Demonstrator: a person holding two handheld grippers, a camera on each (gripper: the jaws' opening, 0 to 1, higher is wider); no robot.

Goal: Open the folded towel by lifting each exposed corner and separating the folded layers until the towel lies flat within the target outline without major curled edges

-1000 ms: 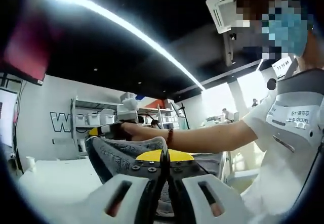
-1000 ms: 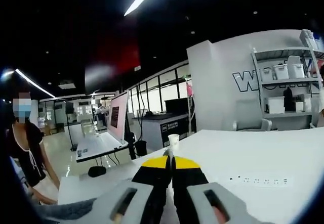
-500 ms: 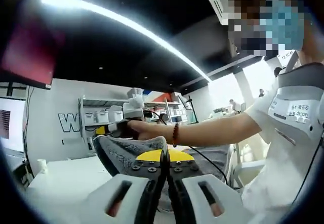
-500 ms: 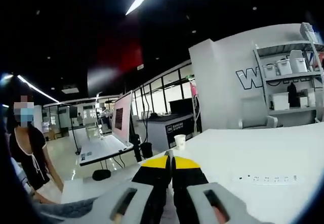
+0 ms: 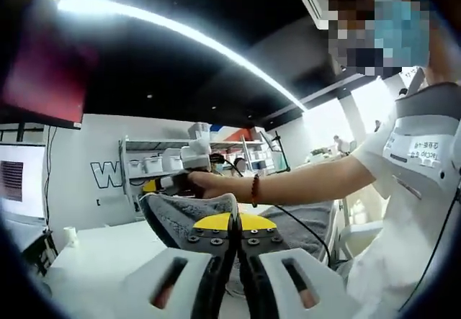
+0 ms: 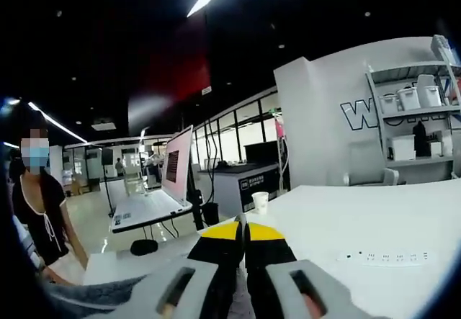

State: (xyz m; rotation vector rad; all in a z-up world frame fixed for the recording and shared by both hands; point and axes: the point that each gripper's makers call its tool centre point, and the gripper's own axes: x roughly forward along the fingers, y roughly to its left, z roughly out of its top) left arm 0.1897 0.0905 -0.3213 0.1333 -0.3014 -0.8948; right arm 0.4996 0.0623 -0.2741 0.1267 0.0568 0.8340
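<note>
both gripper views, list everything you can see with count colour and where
towel: one, grey, lifted off the table between the two grippers
table: one, white, under both grippers
paper cup: one, white, on the table's far edge in the right gripper view
power strip: one, white, flat on the table at right
monitor: one, on a side desk beyond the table
shelf with bins: one, white, against the wall
bystander: one, dark top, far left
left gripper: jaws together on the towel
right gripper: jaws together; grip hidden
person's hand: one, holding the right gripper
</note>
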